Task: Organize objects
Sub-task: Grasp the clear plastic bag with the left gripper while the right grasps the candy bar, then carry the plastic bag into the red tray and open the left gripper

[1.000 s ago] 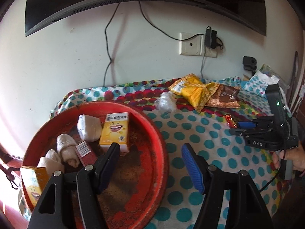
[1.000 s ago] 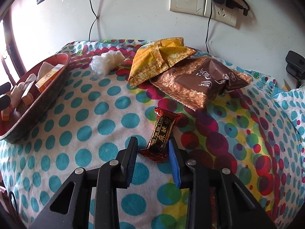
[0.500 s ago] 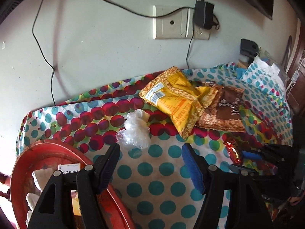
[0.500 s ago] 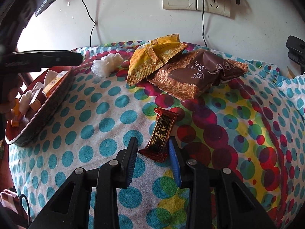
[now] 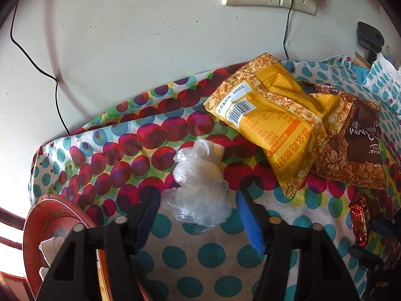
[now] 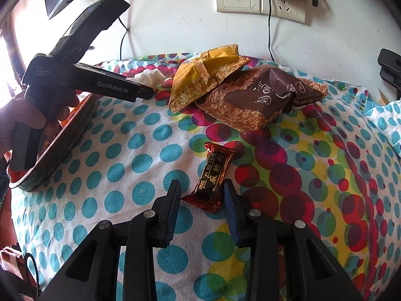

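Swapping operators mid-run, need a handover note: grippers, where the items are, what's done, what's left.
Left gripper: open, straddling the crumpled clear plastic bag, not closed on it.
Right gripper: open, fingers either side of the dark red candy bar, which lies on the polka-dot cloth.
Yellow snack packet overlaps the brown snack packet near the wall.
Done: the red tray already holds at least a white wrapped item.
Left: bag, candy bar and both packets are outside the tray.
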A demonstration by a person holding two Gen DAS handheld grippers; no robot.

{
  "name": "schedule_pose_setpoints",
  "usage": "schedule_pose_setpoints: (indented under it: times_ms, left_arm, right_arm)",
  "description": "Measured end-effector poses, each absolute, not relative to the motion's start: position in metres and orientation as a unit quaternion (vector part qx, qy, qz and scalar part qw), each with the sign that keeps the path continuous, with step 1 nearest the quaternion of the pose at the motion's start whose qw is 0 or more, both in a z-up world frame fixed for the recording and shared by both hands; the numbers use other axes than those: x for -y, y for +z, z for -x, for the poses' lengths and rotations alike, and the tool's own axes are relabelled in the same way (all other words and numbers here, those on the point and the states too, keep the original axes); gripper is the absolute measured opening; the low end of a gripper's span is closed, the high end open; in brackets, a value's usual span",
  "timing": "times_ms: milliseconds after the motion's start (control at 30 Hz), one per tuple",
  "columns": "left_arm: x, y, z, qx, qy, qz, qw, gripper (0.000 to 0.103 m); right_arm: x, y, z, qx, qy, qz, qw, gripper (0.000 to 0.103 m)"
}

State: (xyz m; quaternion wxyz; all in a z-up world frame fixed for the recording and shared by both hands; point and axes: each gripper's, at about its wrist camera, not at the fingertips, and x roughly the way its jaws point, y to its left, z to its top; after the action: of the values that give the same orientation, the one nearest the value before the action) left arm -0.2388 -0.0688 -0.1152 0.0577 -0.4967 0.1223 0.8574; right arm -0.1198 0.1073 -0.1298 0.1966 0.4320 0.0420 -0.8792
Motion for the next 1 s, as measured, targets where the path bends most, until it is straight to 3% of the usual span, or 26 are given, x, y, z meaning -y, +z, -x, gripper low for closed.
schedule_pose_setpoints:
  times_ms: [33,333,1000]
  left_arm:
    - [0.07,-0.117,0.238,-0.116,0.852,0.506,0.061,0.026]
    - [0.078,-0.101,0.195,-0.061,0.869,0.487,0.069,0.024]
    - [0.139,-0.055,0.019,-0.01,0.926,0.375,-0.046,0.024]
  right_arm:
    - [-0.107,-0.13,0.119,-0.044,-0.879,-0.432,0.196,0.034]
    - [-0.102,-0.13,0.118,-0.068,-0.88,-0.43,0.188,0.036]
    - [-0.101,-0.13,0.118,-0.073,-0.88,-0.431,0.187,0.038]
